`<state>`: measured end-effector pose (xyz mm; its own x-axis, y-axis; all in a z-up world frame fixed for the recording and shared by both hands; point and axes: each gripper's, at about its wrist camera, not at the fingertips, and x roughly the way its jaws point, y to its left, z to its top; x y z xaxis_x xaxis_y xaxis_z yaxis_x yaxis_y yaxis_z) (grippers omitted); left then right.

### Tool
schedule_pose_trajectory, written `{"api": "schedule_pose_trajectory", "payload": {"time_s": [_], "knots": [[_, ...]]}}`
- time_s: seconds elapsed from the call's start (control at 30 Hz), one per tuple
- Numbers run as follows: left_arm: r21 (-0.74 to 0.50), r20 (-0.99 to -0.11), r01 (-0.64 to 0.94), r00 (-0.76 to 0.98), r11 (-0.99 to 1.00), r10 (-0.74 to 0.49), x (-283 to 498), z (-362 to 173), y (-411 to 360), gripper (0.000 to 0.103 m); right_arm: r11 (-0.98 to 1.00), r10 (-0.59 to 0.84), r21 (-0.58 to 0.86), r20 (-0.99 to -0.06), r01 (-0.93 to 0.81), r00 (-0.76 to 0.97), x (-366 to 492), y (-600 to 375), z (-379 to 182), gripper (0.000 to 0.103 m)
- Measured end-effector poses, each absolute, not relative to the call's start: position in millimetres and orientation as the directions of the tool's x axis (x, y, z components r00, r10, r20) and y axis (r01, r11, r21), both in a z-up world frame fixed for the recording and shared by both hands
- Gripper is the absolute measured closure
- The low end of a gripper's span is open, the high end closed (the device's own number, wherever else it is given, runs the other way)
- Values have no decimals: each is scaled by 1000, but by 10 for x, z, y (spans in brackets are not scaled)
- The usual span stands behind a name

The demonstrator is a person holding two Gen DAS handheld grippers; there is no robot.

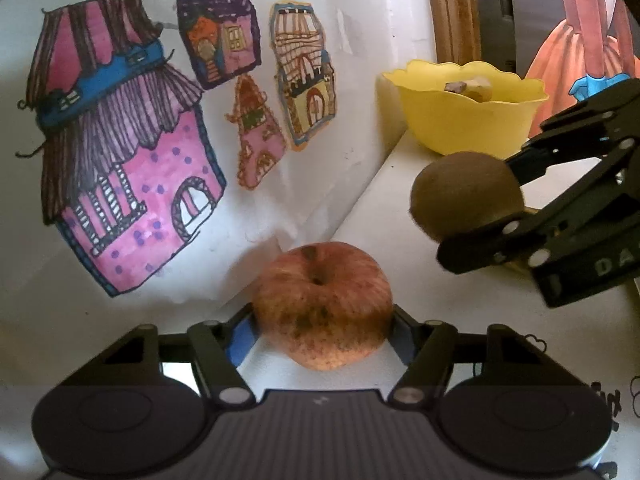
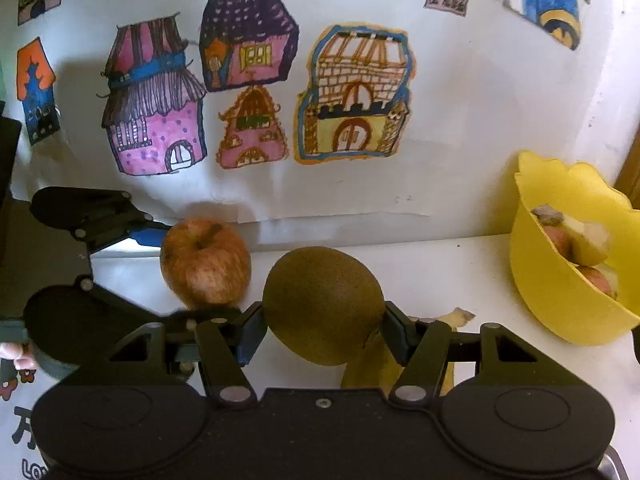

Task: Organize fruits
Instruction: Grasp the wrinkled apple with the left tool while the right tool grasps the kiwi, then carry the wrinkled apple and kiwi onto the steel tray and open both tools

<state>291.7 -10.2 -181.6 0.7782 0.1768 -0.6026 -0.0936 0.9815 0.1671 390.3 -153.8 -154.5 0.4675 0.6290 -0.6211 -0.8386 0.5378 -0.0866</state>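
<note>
Two grippers work at once: our right gripper (image 2: 324, 332) clamps the kiwi (image 2: 322, 304) for the yellow bowl (image 2: 560, 300), while our left gripper (image 1: 322, 332) brackets the apple (image 1: 322, 304), seemingly touching it, firm grip unconfirmed.

The left gripper (image 1: 322, 322) has its black jaws on either flank of a speckled red apple (image 1: 322, 305); whether the pads press it seems likely but unclear. The right gripper (image 2: 323, 322) clamps a fuzzy brown kiwi (image 2: 323, 305) between its fingertips.
</note>
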Motion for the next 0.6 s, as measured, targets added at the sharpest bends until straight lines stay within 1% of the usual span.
{"api": "schedule_pose_trajectory", "payload": {"time_s": [0.17, 0.3, 0.6], "knots": [[148, -608, -89, 777, 985, 162, 2866, -1814, -97, 32, 569, 621, -83, -609, -818, 493, 3766, -1639, -1468, 40], [153, -604, -76, 782, 985, 154, 2779, -1816, -130, 32, 602, 601, -107, -591, -791, 538, 3574, -1700, -1437, 40], [147, -609, -35, 784, 989, 118, 2511, -1780, -199, 32, 664, 583, -72, -573, -744, 576, 3164, -1857, -1453, 40]]}}
